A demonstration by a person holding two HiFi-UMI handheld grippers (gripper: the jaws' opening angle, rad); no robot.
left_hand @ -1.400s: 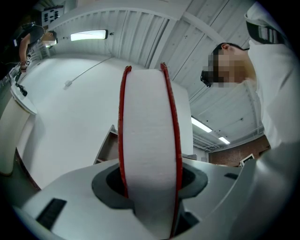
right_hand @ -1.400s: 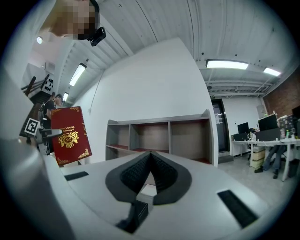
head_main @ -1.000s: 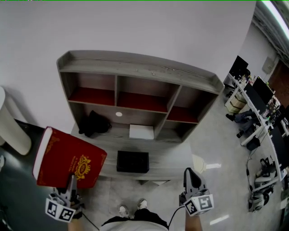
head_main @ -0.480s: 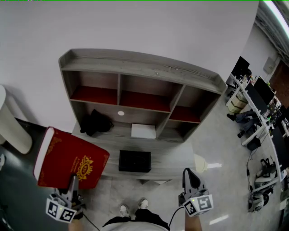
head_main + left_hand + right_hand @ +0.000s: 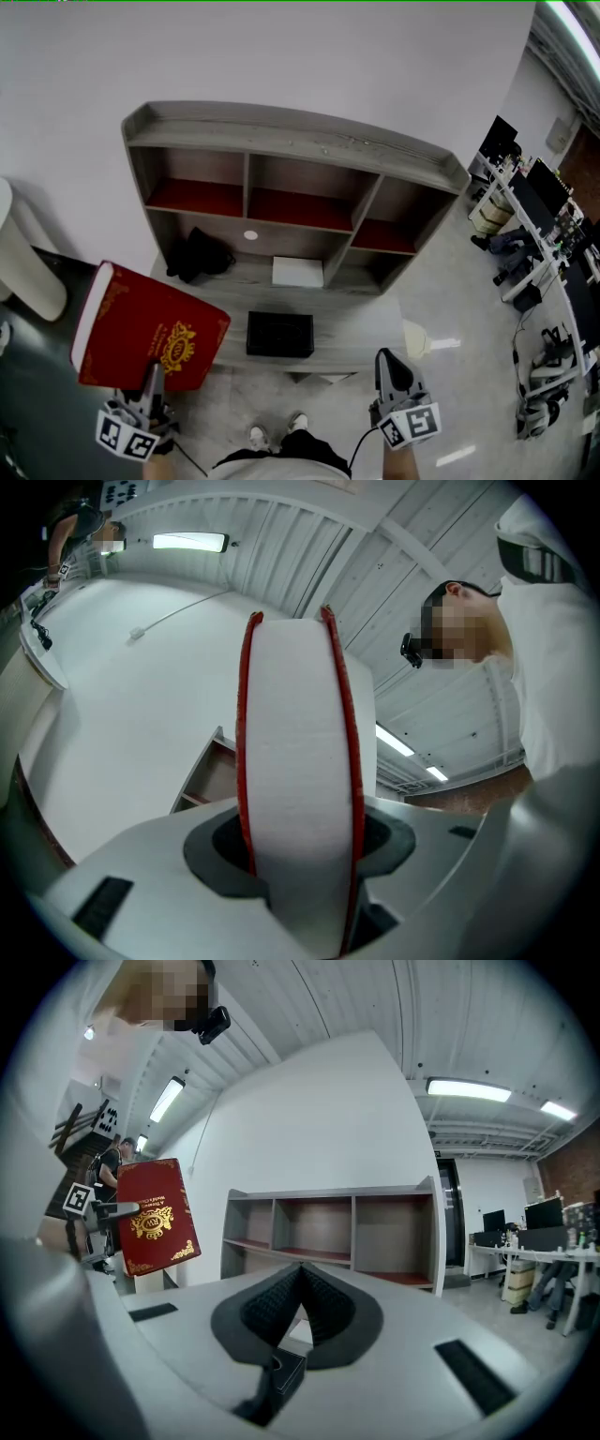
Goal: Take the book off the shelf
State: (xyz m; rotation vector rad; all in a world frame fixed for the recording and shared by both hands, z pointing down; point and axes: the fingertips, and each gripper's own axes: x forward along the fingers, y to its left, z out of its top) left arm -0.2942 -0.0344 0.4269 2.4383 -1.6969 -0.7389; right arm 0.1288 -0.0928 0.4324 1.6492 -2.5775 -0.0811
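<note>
A thick red book (image 5: 145,328) with a gold crest is held off the shelf, low at the left, tilted. My left gripper (image 5: 150,373) is shut on its lower edge. In the left gripper view the book's white page block (image 5: 298,789) with red covers stands between the jaws. The grey shelf unit (image 5: 291,141) with red-floored compartments stands against the white wall. My right gripper (image 5: 388,361) is shut and holds nothing, low at the right. In the right gripper view the red book (image 5: 155,1215) shows at the left before the shelf unit (image 5: 333,1232).
On the shelf's lower board lie a black bundle (image 5: 197,255), a white box (image 5: 297,272) and a black box (image 5: 278,335). A white rounded object (image 5: 23,258) stands at far left. Desks with monitors (image 5: 539,216) line the right side. The person's feet (image 5: 277,433) are below.
The book and left gripper have stayed almost in place, the book shifting very slightly right. The right gripper has barely moved.
</note>
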